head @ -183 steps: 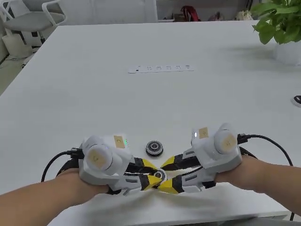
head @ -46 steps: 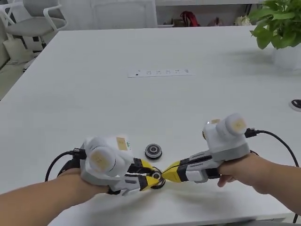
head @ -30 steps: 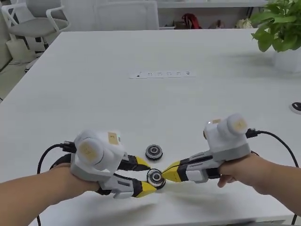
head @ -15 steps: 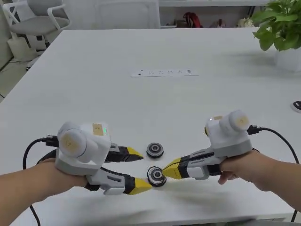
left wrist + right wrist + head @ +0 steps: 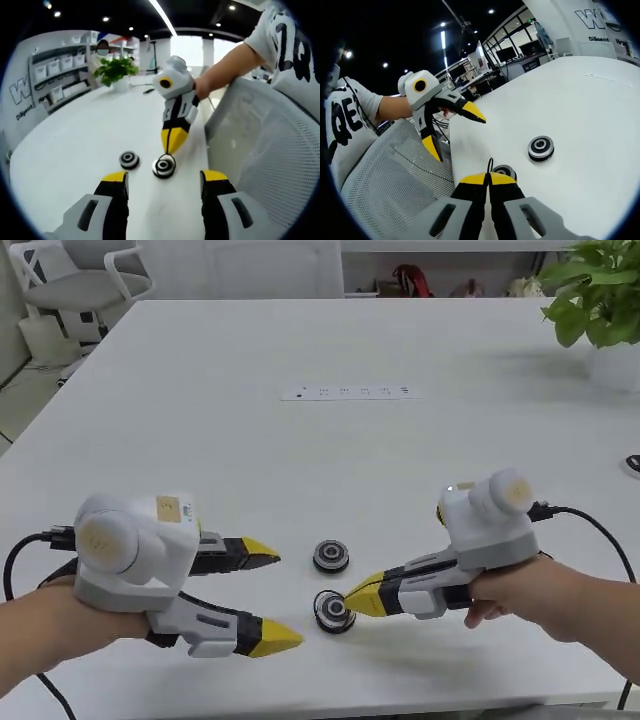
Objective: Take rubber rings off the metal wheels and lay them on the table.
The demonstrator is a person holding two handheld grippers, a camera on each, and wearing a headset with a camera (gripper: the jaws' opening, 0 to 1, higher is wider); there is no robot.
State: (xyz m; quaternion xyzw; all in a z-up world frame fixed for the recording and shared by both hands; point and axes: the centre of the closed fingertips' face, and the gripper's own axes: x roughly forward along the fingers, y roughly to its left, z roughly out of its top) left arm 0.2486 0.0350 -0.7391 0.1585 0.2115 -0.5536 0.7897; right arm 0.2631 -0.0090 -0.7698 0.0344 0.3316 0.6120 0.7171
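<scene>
Two small round metal wheels lie flat on the white tabletop (image 5: 400, 490), close together but not touching. The farther wheel (image 5: 331, 556) shows concentric dark and silvery bands (a dark band runs round its edge). The nearer wheel (image 5: 333, 610) looks alike. A thin black strand of rubber ring (image 5: 490, 164) rises beside it, pinched in the closed tips of the right tool (image 5: 350, 600).

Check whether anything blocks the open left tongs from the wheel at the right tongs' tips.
Nothing visible does. Bare table lies between the left tongs and that wheel. The shut right tongs meet it from the opposite side; the other wheel sits farther back.
</scene>
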